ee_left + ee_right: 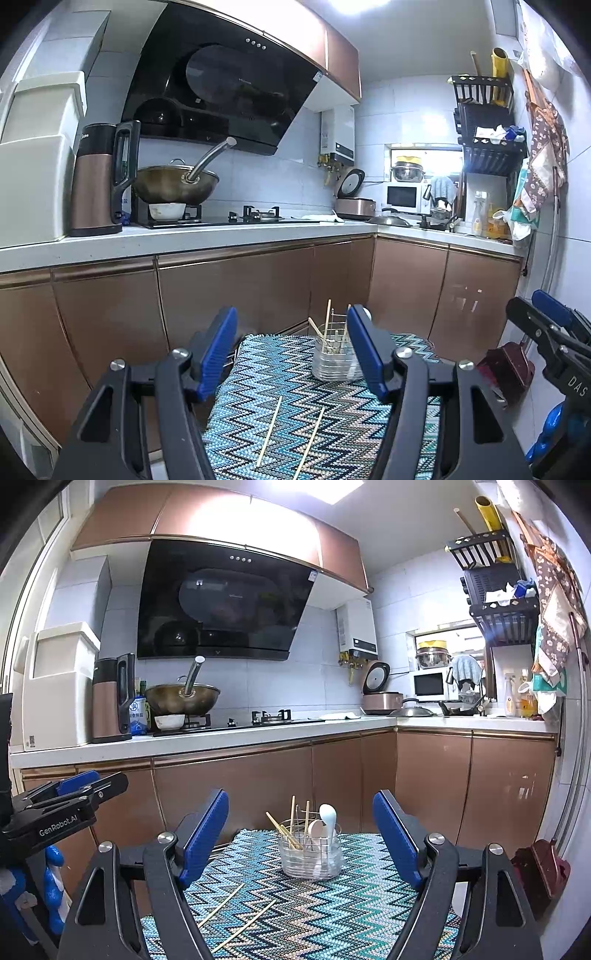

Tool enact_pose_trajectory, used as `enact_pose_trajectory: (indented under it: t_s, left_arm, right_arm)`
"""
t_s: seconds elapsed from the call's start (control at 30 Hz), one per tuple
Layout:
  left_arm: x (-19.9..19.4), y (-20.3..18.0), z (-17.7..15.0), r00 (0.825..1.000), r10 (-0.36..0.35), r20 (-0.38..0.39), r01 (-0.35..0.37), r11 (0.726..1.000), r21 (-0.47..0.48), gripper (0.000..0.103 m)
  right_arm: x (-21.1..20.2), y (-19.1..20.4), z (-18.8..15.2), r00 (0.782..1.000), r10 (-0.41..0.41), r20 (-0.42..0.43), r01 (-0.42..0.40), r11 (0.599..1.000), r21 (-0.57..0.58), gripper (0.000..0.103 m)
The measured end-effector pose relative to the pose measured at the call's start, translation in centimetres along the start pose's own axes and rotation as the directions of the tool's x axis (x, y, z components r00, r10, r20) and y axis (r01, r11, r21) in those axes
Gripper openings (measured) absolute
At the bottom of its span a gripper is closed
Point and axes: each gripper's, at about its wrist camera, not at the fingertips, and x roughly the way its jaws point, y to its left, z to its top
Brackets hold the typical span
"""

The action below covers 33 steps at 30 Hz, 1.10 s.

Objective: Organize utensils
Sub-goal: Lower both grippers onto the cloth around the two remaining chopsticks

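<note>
A clear utensil holder (pixel 334 360) (pixel 311 854) stands at the far end of a zigzag-patterned mat (pixel 288 413) (pixel 314 915). It holds several wooden chopsticks and, in the right wrist view, two pale spoons (pixel 327 821). Two loose chopsticks (pixel 269 430) (pixel 221 904) lie on the mat nearer to me. My left gripper (pixel 291 350) is open and empty above the mat. My right gripper (pixel 301 842) is open and empty, with the holder showing between its fingers.
Copper-coloured cabinets (pixel 240 291) and a white counter (pixel 184 236) run behind the mat, with a wok (pixel 173 184), a kettle (pixel 98 181) and a rice cooker (pixel 380 698) on top. A dark red object (pixel 543 867) sits on the floor at the right.
</note>
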Motion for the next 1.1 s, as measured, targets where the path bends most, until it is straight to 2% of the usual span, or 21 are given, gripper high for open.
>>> enact_pose_trajectory:
  t_s: [0.23,0.4,0.6,0.7,0.8,0.87,0.9,0.97,1.03,1.1]
  left_arm:
    - [0.2,0.3,0.0,1.0,0.01,0.007,-0.01,1.0,0.007,0.06]
    - [1.5,0.4,-0.5,1.0,0.015,-0.023,-0.015,1.0,0.004,0.06]
    - [5.1,1.4,-2.2,0.991,-0.001,-0.132,-0.002,1.0,-0.023,0.06]
    - [8.2,2.3,-3.3,0.971,-0.047,-0.234,0.035,0.998,-0.057,0.06]
    - [12.1,3.5,-4.7,0.93,-0.101,-0.353,0.07,0.993,-0.1,0.06]
    - [15.4,4.3,-6.1,0.878,-0.16,-0.45,0.105,0.984,-0.144,0.06]
    - [16.7,4.6,-6.8,0.853,-0.189,-0.486,0.122,0.978,-0.167,0.06]
    - [20.1,5.4,-8.7,0.782,-0.256,-0.569,0.15,0.962,-0.228,0.059]
    - [22.6,5.5,-10.6,0.729,-0.279,-0.625,0.164,0.958,-0.237,0.055]
    - [24.7,5.5,-12.1,0.691,-0.275,-0.668,0.165,0.96,-0.225,0.048]
  right_arm:
    - [-0.1,-0.1,0.0,1.0,-0.008,0.01,0.007,1.0,0.003,0.08]
    - [1.1,-0.2,-0.5,1.0,-0.001,-0.019,0.001,1.0,-0.001,0.08]
    - [3.6,-0.6,-2.1,0.996,0.019,-0.092,-0.018,1.0,0.007,0.08]
    - [5.6,-0.8,-3.4,0.987,0.047,-0.153,-0.043,0.999,0.026,0.079]
    - [7.7,-0.8,-4.8,0.973,0.068,-0.219,-0.062,0.997,0.034,0.075]
    - [9.6,-0.8,-6.0,0.955,0.091,-0.283,-0.08,0.995,0.05,0.07]
    - [10.9,-0.9,-6.8,0.938,0.108,-0.328,-0.092,0.994,0.064,0.066]
    - [13.5,-1.0,-8.6,0.889,0.156,-0.43,-0.122,0.987,0.105,0.061]
    - [15.5,-1.2,-10.4,0.842,0.208,-0.498,-0.142,0.976,0.166,0.048]
    - [18.1,-1.2,-12.7,0.78,0.254,-0.571,-0.149,0.963,0.224,0.042]
